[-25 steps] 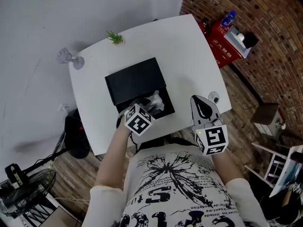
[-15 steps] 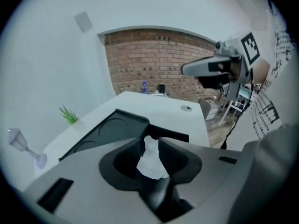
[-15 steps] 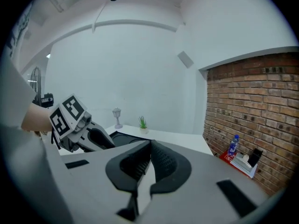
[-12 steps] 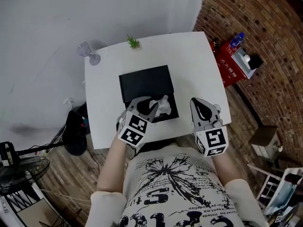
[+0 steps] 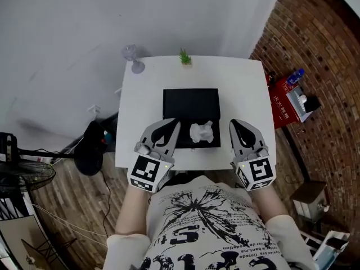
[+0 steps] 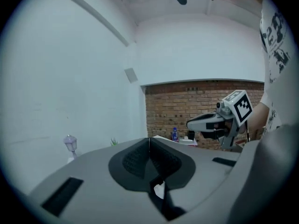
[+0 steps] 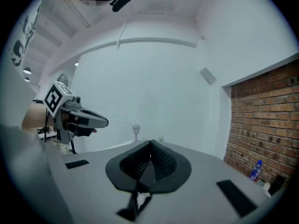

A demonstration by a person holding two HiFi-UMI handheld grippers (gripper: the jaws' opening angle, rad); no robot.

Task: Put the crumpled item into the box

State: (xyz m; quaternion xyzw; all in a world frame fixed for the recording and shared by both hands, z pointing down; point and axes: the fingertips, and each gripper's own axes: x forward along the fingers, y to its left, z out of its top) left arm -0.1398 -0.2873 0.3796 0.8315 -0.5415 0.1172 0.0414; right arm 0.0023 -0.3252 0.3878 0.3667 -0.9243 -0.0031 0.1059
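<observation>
Head view: plant (image 5: 184, 57), lamp (image 5: 132, 58) beyond box (image 5: 191, 103)

nothing here can truly be read from where i stand: the red box (image 5: 279, 101) has white characters on its side, but they are too small to make out. the shirt (image 5: 208, 218) carries a black print with big broken letters that form no clear word. the left marker cube (image 5: 145, 172) and right marker cube (image 5: 259, 172) show only black-and-white square patterns.
</observation>
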